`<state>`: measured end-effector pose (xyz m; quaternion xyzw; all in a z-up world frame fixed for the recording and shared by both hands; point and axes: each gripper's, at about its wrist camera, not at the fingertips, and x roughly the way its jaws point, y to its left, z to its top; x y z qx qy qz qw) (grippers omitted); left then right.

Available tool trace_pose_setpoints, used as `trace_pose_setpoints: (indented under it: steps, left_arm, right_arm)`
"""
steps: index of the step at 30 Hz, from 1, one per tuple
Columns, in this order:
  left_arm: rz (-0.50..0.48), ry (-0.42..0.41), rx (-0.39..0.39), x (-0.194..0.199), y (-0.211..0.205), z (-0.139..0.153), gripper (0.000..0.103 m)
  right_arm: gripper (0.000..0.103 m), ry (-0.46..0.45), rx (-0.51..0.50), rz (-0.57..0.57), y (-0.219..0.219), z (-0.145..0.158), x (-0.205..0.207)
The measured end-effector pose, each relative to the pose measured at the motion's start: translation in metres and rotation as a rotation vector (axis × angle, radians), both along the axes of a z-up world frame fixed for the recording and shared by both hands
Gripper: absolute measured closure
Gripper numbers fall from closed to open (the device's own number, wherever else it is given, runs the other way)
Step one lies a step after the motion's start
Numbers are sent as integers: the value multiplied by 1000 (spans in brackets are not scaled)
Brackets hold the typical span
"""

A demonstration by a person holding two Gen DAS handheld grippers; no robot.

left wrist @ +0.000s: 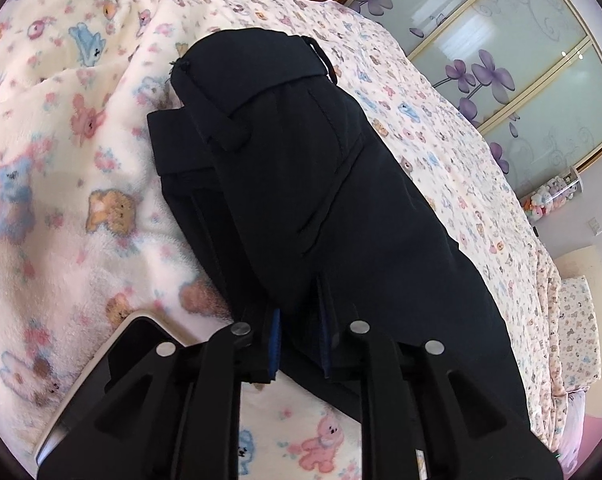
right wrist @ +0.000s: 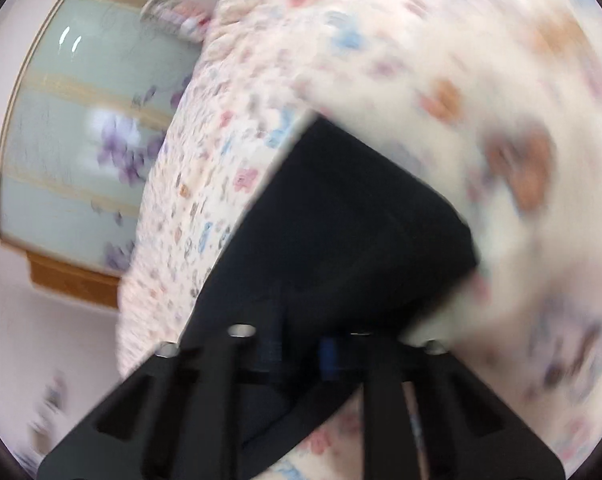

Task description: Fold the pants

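Note:
Black pants (left wrist: 313,184) lie folded over on a bed with a cream teddy-bear blanket (left wrist: 61,200). The waistband end points away from me in the left wrist view. My left gripper (left wrist: 299,344) is shut on the near edge of the pants, with cloth between its blue pads. In the blurred right wrist view, my right gripper (right wrist: 301,354) is shut on another edge of the black pants (right wrist: 341,220), which stretch away over the blanket (right wrist: 501,80).
A phone or tablet (left wrist: 113,360) lies on the blanket at the lower left of the left wrist view. A wardrobe with frosted, purple-flowered doors (left wrist: 521,60) stands beyond the bed and also shows in the right wrist view (right wrist: 73,140). Plush toys (left wrist: 549,200) sit by the wall.

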<state>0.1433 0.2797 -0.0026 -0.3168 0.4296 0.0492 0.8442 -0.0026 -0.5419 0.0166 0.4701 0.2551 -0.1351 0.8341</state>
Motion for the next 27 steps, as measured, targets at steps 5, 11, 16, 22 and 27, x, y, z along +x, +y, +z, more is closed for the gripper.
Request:
trace_pose_setpoints:
  steps: [5, 11, 16, 22, 27]
  left_arm:
    - [-19, -3, 14, -1, -3, 3, 88]
    - [-28, 3, 10, -2, 1, 0, 89]
    - [-25, -5, 21, -1, 1, 2, 89]
    - [-44, -16, 50, -4, -3, 3, 87]
    - [-52, -23, 43, -4, -6, 3, 77]
  right_arm:
    - [94, -126, -364, 72, 15, 37, -13]
    - [98, 45, -42, -33, -22, -49, -32]
    - [98, -19, -42, -35, -21, -34, -36]
    - [91, 84, 0, 5, -17, -35, -33]
    - [54, 21, 77, 27, -6, -43, -37]
